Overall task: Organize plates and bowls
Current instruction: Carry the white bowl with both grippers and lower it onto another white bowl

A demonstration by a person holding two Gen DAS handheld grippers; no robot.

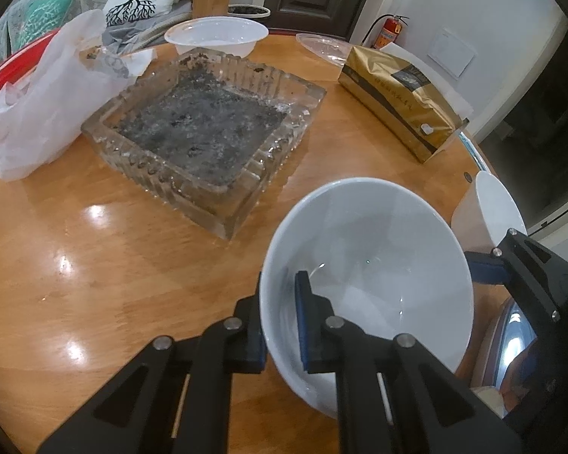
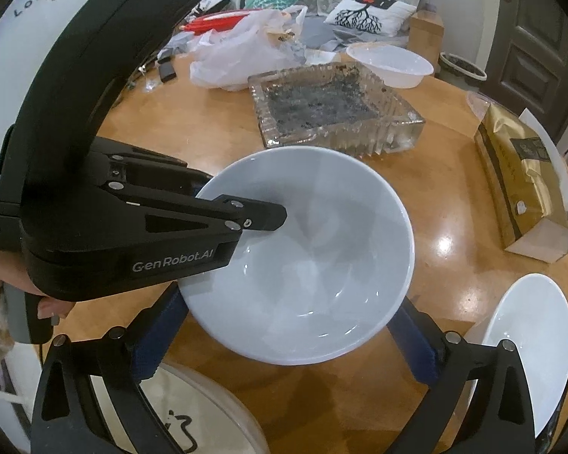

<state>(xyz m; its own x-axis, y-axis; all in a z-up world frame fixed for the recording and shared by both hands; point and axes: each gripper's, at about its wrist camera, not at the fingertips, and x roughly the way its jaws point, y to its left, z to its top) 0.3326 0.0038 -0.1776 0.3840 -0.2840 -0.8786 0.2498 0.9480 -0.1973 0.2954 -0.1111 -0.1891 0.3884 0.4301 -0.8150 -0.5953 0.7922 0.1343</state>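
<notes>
The left gripper [image 1: 280, 325] is pinching the rim of the bowl [image 1: 367, 265], one finger inside and one outside, at about 8 o'clock of the bowl in the right wrist view. The right gripper [image 2: 284, 344] is spread wide, with its pads on both sides of the bowl's near part; I judge they do not press it. The bowl is over the bench [image 1: 94, 265], at 5 o'clock from the glass tray [image 1: 204, 128], and a second bowl [image 2: 530, 344] is at 4 o'clock.

To do this step well, I think the left grip must stay firm and the bowl level while it goes to the second bowl.

Whether the bowl touches the bench is hidden. The round white thing [image 2: 193, 408] under the right gripper is cut off.
</notes>
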